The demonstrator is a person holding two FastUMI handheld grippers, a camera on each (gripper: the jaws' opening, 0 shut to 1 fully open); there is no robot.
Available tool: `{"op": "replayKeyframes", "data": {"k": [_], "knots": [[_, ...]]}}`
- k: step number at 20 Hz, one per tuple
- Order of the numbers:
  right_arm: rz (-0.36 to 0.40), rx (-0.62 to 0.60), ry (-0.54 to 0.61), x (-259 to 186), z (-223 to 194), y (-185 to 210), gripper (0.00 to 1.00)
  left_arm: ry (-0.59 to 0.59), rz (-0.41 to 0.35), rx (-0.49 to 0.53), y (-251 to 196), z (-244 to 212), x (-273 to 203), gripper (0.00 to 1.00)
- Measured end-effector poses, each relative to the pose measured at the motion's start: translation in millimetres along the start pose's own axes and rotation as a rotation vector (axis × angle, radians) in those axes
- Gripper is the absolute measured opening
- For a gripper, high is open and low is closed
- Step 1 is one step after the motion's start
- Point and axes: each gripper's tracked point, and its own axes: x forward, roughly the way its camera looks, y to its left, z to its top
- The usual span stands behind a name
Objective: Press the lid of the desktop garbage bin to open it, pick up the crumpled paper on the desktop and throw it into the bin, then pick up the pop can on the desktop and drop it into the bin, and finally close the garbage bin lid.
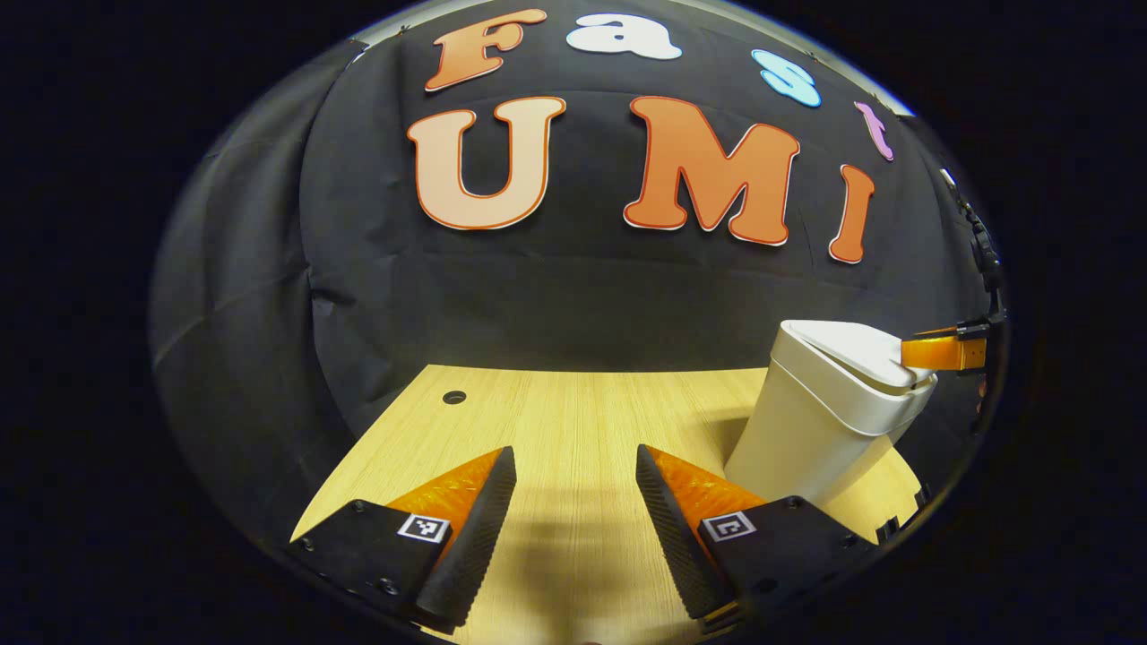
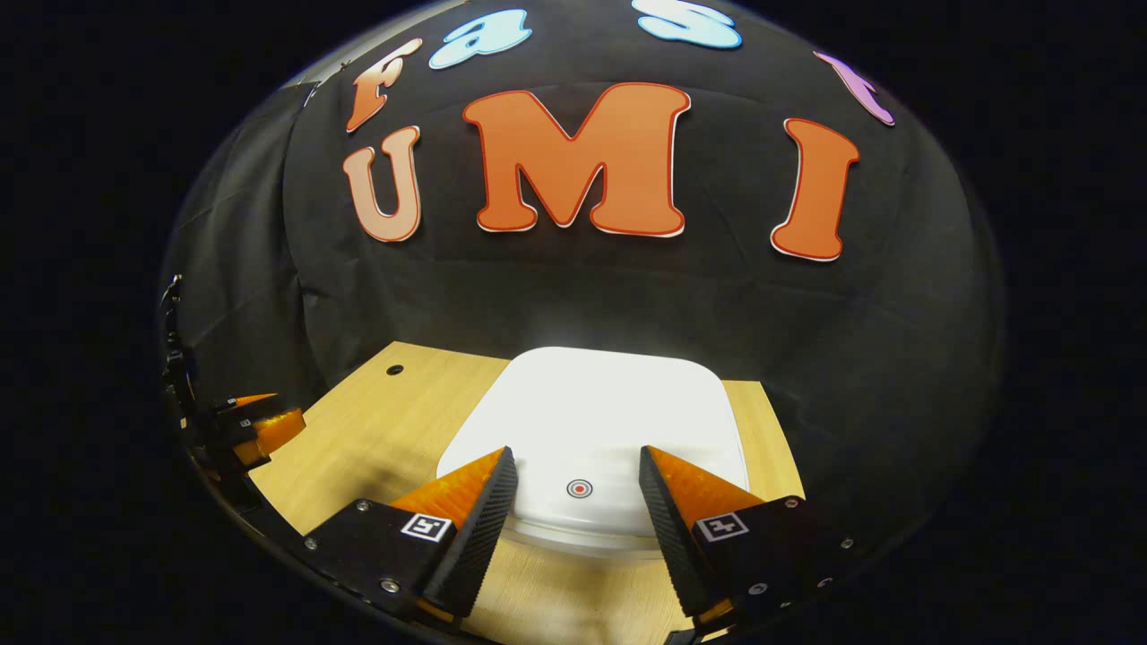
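Right gripper point(image 2: 578, 502) hangs just above the bin's point(image 1: 824, 421) closed white lid point(image 2: 596, 421), fingers spread wide and gripping nothing, the red dot point(image 2: 580, 488) on the lid's near edge sitting right between them. Over in the left gripper view, the left gripper point(image 1: 576, 511) hovers low over bare table point(image 1: 556, 412), its fingers also apart and empty. The bin stands off to its right with the other gripper's tip at the lid's far edge, though whether it touches I can't tell.
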Motion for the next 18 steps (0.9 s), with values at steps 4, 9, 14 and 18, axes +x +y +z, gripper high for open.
{"op": "replayKeyframes", "data": {"k": [4,9,14,18], "knots": [[-0.026,-0.004,0.016,-4,-6,-1,0.84,0.008,-0.019,0.004,-6,-2,0,0.87],[-0.031,0.005,0.039,-4,-8,4,0.79,0.006,-0.031,0.03,-11,-2,1,0.87],[-0.062,0.073,0.054,-3,-9,3,0.68,0.017,-0.031,0.014,-10,-4,2,0.87],[-0.07,0.068,0.075,-4,-13,5,0.58,0.011,-0.04,0.025,-16,-1,3,0.85]]}}
